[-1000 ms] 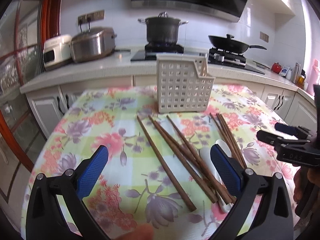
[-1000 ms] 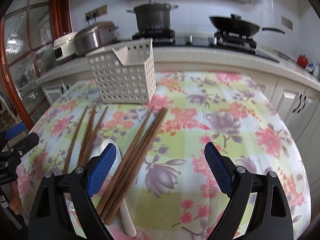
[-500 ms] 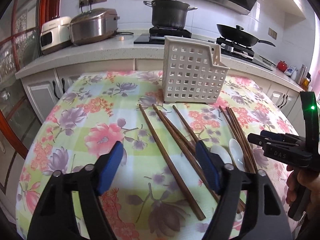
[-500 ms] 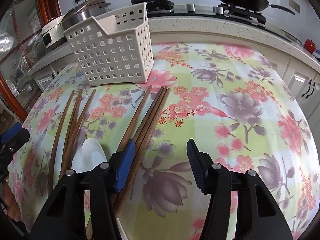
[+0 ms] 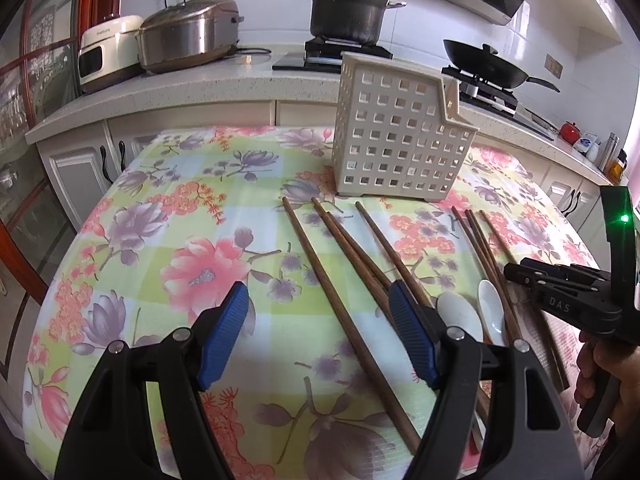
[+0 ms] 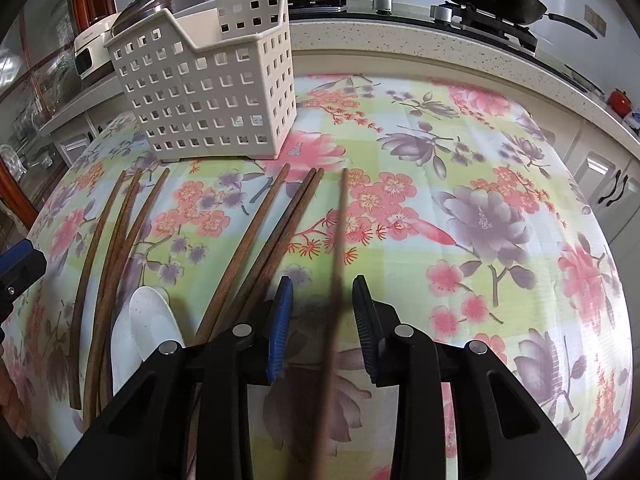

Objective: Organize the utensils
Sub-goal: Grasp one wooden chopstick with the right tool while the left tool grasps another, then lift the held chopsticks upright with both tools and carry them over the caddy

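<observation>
Right wrist view showed the right gripper [image 6: 322, 322] part-open around one blurred chopstick [image 6: 338, 256]; the left gripper [image 5: 320, 334] hung spread, holding nothing.

It was a home kitchen: a stockpot [image 5: 347, 11] and wok [image 5: 486, 67] sat on the stove, a rice cooker [image 5: 107, 53] on the counter [image 5: 208, 88].

Daylit kitchen: white tiled wall [image 5: 260, 8], speckled countertop [image 5: 180, 92], white cabinets [image 5: 76, 176], floral-clothed table [image 5: 192, 240].
</observation>
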A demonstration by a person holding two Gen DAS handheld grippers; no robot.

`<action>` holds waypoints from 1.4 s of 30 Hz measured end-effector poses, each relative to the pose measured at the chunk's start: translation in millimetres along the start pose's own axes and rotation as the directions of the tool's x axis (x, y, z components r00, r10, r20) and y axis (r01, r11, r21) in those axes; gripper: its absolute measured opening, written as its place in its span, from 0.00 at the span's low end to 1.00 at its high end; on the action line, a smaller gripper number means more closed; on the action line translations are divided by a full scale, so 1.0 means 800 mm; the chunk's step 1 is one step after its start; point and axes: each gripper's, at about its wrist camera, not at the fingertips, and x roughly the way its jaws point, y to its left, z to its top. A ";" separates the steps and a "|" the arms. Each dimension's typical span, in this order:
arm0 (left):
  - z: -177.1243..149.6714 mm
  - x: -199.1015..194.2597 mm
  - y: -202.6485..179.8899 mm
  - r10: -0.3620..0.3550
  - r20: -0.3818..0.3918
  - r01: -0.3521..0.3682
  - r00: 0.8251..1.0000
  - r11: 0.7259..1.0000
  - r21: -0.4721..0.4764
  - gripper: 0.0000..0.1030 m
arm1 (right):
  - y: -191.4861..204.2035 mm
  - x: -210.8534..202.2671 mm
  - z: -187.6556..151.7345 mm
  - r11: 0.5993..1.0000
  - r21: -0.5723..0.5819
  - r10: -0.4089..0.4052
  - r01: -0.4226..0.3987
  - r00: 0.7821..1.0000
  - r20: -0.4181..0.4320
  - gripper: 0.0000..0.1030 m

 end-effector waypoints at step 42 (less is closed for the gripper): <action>0.064 0.001 -0.017 0.079 -0.059 -0.080 0.995 0.997 -0.008 0.06 | -0.022 -0.071 0.029 0.999 -0.022 0.049 -0.047 0.991 0.122 0.06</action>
